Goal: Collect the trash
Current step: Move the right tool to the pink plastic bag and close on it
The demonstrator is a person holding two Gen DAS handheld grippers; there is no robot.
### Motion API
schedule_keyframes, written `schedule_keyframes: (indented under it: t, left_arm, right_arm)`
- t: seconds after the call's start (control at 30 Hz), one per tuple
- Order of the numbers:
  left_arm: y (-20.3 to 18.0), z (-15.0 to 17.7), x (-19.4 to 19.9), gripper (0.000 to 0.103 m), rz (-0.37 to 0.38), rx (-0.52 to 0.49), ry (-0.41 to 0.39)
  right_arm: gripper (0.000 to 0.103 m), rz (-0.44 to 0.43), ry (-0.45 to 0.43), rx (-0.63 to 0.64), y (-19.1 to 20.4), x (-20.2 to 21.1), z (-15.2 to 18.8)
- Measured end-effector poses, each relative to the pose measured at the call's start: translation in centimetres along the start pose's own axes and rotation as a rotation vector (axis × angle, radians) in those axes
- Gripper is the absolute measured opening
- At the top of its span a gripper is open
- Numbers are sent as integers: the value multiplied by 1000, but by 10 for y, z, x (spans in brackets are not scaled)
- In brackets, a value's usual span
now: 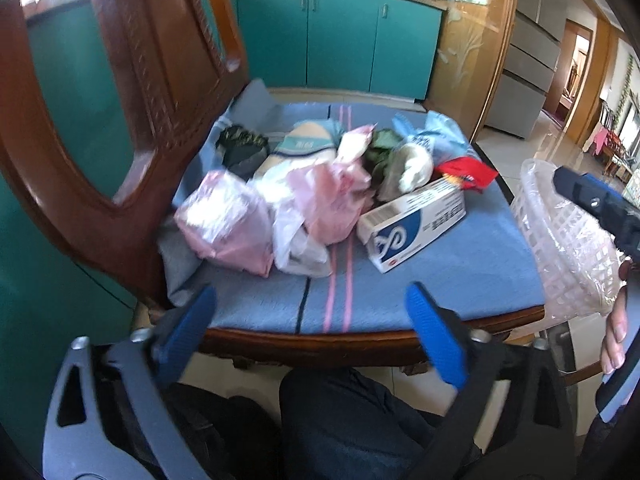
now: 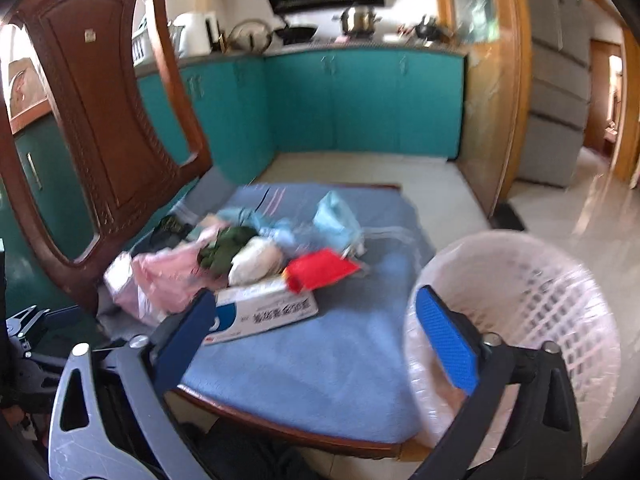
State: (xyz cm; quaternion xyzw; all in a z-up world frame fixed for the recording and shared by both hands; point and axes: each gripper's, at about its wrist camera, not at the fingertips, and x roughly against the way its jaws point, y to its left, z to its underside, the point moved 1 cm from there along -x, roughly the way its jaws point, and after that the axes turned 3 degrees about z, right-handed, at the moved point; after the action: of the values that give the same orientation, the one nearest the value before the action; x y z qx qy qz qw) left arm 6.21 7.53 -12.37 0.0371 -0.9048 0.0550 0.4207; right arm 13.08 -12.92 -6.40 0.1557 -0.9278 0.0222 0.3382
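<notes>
Blue towel covers the wooden chair seat, with the trash piled on it: pink bags, a white box, a red wrapper. Both grippers, left and right, hang wide open with nothing in them. White basket sits just off the seat's right edge.

Cabinets: you face teal cabinets under a counter of pots.
Chair: carved wooden chair back at your left.
Floor: pale glossy tiles.
Light: daylight.
</notes>
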Motion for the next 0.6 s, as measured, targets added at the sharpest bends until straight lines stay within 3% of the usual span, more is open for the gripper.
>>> schedule_keyframes:
  t: [0.03,0.1,0.17,0.47,0.6]
  left_arm:
    - [5,1,-4,81,2,12,18]
    - [13,2,-11,71,-5,35,44]
    - [19,3,-14,70,-10,48,51]
    - [42,8,-15,71,-53,98,87]
    - [56,13,-12,75,-67,141,89]
  right_arm:
    - [83,0,29,13,4,-9,2]
    - [64,-27,80,34,11,-23,5]
    - [58,-64,117,46,19,-34,7]
    - [60,-298,123,110,93,-61,-16]
    - [75,-342,151,194,135,-80,-17]
